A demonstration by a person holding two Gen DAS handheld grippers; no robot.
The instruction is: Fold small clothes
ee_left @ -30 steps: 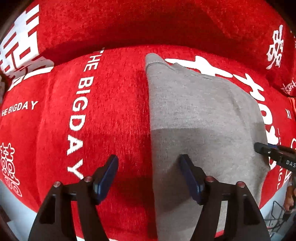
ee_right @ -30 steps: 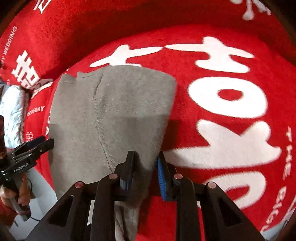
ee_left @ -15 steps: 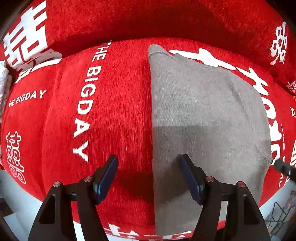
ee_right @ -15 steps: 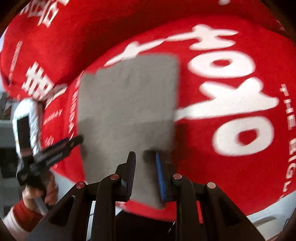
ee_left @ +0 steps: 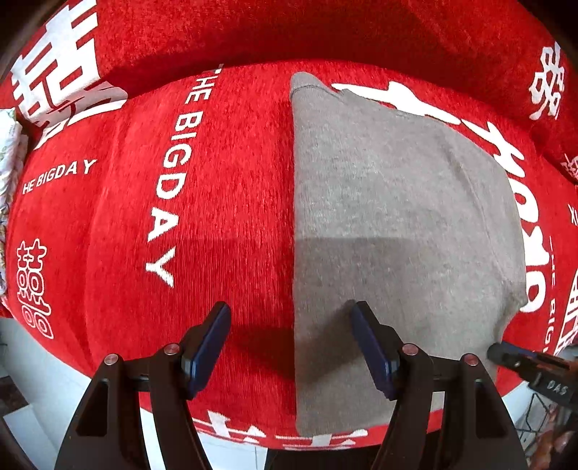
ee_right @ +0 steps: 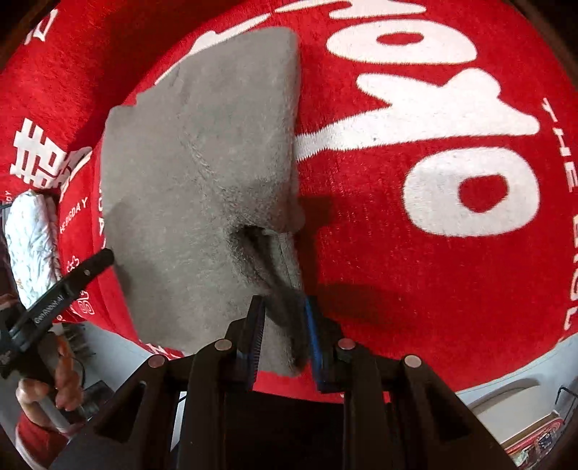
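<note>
A grey garment (ee_left: 390,217) lies flat on the red blanket, its straight left edge running between the fingers of my left gripper (ee_left: 289,314). That gripper hovers above it, pointing down and open, touching nothing. My right gripper (ee_right: 284,307) is shut on the garment's (ee_right: 202,162) near right corner, which is bunched and lifted off the blanket, with a dark hollow under the raised fold. The right gripper's tip (ee_left: 505,356) shows at the garment's lower right in the left wrist view. The left gripper (ee_right: 72,285) appears at the left of the right wrist view, held by a hand (ee_right: 47,390).
The red blanket (ee_left: 162,180) with white lettering covers a cushioned surface and a raised back cushion (ee_left: 289,32). A white patterned roll of cloth (ee_right: 30,246) lies at its left end. The blanket's front edge (ee_left: 231,434) drops to a pale floor.
The right gripper has drawn the garment's near right corner up off the blanket and rolled, so the fabric now bunches between its pads. The left gripper has hardly moved and stays open.
</note>
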